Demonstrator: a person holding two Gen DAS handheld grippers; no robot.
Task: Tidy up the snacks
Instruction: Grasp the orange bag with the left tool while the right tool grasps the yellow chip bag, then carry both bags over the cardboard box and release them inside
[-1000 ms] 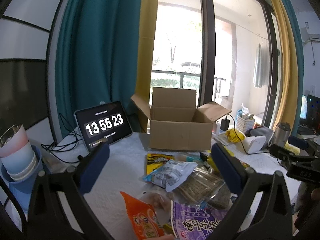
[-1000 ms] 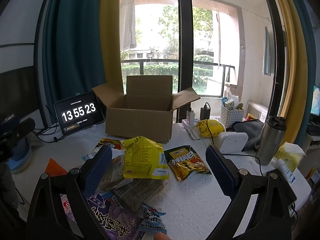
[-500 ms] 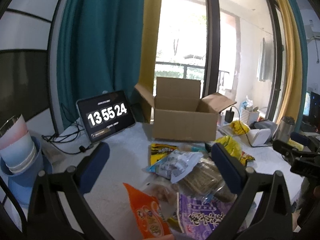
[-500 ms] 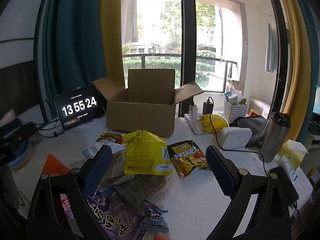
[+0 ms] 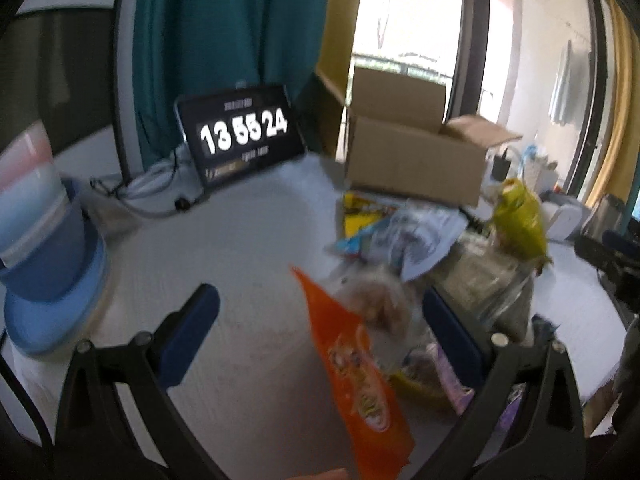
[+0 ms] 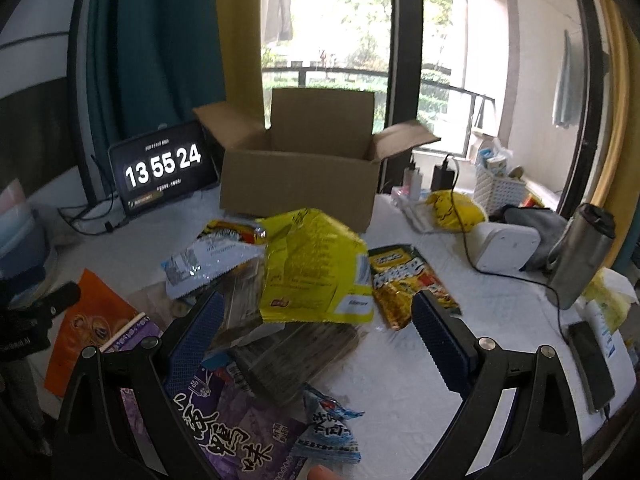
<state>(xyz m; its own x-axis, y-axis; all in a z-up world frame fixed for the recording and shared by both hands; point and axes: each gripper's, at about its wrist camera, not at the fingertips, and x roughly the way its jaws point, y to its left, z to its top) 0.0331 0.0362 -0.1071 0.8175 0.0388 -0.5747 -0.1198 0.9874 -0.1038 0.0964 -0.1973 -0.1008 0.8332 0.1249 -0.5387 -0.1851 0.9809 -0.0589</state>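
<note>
the white table [image 6: 420, 368] holds everything. at its far side stands the cardboard box [image 6: 298, 184], flaps open, apparently empty from my right view. nearer me lies the snack heap: the yellow bag [image 6: 316, 270] on top, a purple packet [image 6: 240, 436] at the front, the orange packet [image 5: 356, 364] off to the left. no snack looks boxed, so i judge i am at the first pick. my left gripper [image 5: 316, 336] is spread wide, holding nothing, the orange packet between its fingers. my right gripper [image 6: 316, 332] gapes empty over the heap. next: lower, close on one packet only, carry it to the box.
</note>
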